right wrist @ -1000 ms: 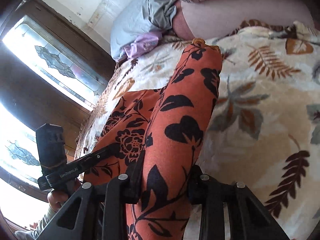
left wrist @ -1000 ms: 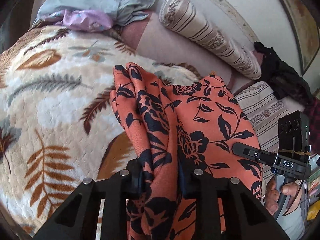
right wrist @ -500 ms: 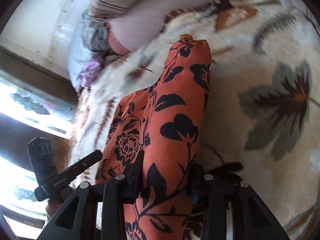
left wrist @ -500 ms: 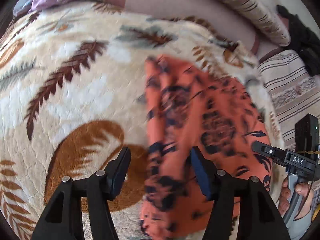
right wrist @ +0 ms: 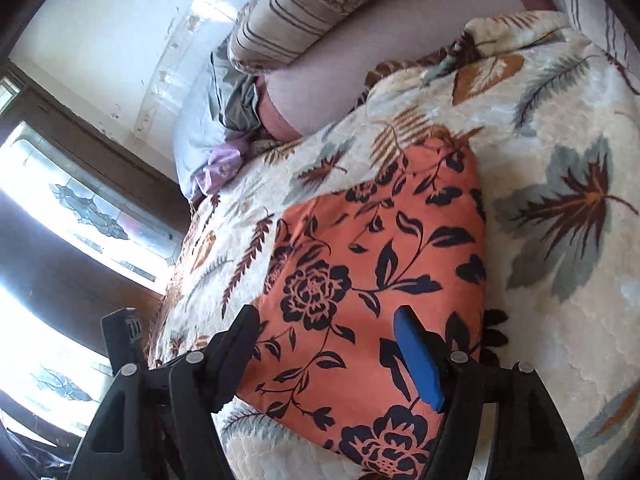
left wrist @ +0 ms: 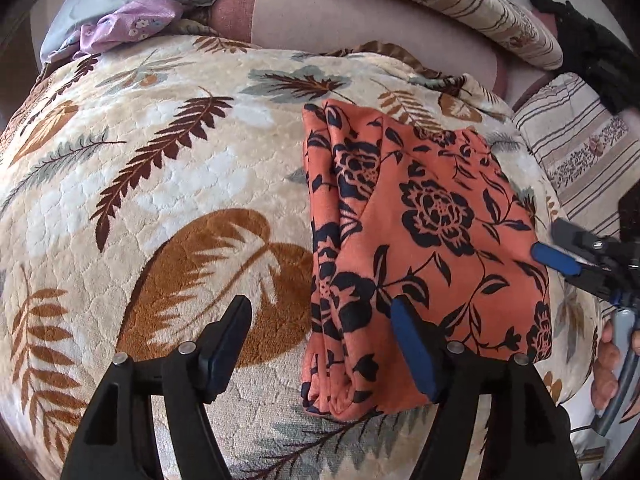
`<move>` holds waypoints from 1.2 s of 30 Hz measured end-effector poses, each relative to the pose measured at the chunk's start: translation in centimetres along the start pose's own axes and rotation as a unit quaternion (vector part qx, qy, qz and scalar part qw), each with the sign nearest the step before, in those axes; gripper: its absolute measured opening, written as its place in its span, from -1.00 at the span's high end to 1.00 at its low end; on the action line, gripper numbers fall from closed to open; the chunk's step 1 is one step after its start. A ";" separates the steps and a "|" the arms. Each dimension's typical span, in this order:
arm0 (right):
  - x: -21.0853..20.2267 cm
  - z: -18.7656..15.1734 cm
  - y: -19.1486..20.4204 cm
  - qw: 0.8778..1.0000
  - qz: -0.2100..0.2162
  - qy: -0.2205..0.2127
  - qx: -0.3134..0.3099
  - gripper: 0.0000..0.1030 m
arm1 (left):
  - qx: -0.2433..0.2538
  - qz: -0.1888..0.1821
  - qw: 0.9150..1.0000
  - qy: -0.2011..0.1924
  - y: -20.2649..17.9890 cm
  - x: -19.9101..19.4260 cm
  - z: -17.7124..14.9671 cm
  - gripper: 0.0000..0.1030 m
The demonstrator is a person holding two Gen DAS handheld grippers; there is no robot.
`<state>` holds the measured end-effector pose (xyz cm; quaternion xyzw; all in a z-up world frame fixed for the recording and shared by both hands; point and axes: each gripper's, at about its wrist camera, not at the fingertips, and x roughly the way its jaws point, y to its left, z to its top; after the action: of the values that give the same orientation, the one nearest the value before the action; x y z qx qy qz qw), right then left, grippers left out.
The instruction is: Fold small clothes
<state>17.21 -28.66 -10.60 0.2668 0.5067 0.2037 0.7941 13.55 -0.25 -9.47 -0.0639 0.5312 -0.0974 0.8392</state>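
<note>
The orange floral garment (left wrist: 432, 240) is laid down now as a folded packet on the leaf-patterned blanket (left wrist: 168, 208) of the bed, and both grips are seen released: the left gripper (left wrist: 320, 344) has just been opening and its fingers (left wrist: 412, 352) stand wide, one over bare blanket, the blue-padded one over the cloth's near edge, nothing pinched between them; the right gripper (right wrist: 324, 352) has likewise just been opening, its fingers (right wrist: 416, 360) spread above the packet without pressing it. The release is judged to be the step in hand, and it is best finished by lifting both tools straight away so the layers are not dragged; the bunched ridge along the packet's left edge probably wants smoothing flat afterwards. The plush blanket is soft and uneven, so creases may not hold crisply. Beyond it, striped bolsters (left wrist: 460, 4), a lilac cloth (left wrist: 128, 24) and grey bedding are seen, and a leaded window (right wrist: 80, 208) is blazing at the side.
</note>
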 end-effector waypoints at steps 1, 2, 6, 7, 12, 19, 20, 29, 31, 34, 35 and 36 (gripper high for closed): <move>0.8 -0.3 -0.9 1.000 -0.009 0.010 0.021 -0.41 | -0.004 -0.002 1.000 0.001 0.0 -0.1 -0.2 -0.41; 0.4 -0.6 -1.0 1.000 -0.006 -0.002 0.030 -0.41 | -0.008 -0.004 1.000 -0.002 0.0 -0.4 -0.3 -0.41; -1.6 -0.7 1.9 0.999 -0.005 -0.036 -0.005 -0.41 | -0.006 0.012 1.000 -0.025 0.0 -1.8 -0.7 -0.45; -1.5 -0.8 2.2 0.999 -0.007 -0.037 -0.016 -0.41 | -0.004 0.018 1.000 -0.025 -0.1 -2.0 -0.8 -0.45; 0.0 -1.4 -0.3 0.999 -0.027 -0.019 0.019 -0.53 | -0.009 0.016 1.000 -0.022 -0.3 -3.2 -1.7 -0.45; -4.7 -3.8 4.4 0.997 -0.020 -0.070 -0.020 -0.54 | 0.002 0.034 0.998 -0.046 -0.7 -6.0 -3.1 -0.46; -5.1 -4.7 4.8 0.997 -0.027 -0.068 -0.027 -0.54 | 0.003 0.035 0.998 -0.049 -0.9 -6.4 -3.3 -0.47; -4.7 -15.2 5.5 0.984 -0.156 -0.024 -0.082 -0.77 | 0.028 0.084 0.991 -0.105 -2.8 -9.5 -6.4 -0.70; -4.7 -16.5 5.6 0.982 -0.168 -0.018 -0.089 -0.79 | 0.031 0.101 0.990 -0.097 -3.0 -9.5 -6.8 -0.70; -5.8 -16.9 6.7 0.972 -0.202 -0.033 -0.119 -1.00 | 0.030 0.112 0.989 -0.088 -3.0 -9.4 -7.2 -0.70; -6.4 -16.6 7.3 0.967 -0.214 -0.046 -0.130 -1.00 | 0.028 0.113 0.989 -0.089 -3.0 -9.6 -7.3 -0.70; -7.1 -16.3 7.9 0.963 -0.223 -0.061 -0.137 -1.00 | 0.026 0.115 0.989 -0.091 -3.1 -9.9 -7.3 -0.70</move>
<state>-0.94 -23.26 -6.30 0.0474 0.4710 0.0721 0.8779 2.59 -0.96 -3.25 0.0105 0.4534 -0.0080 0.8912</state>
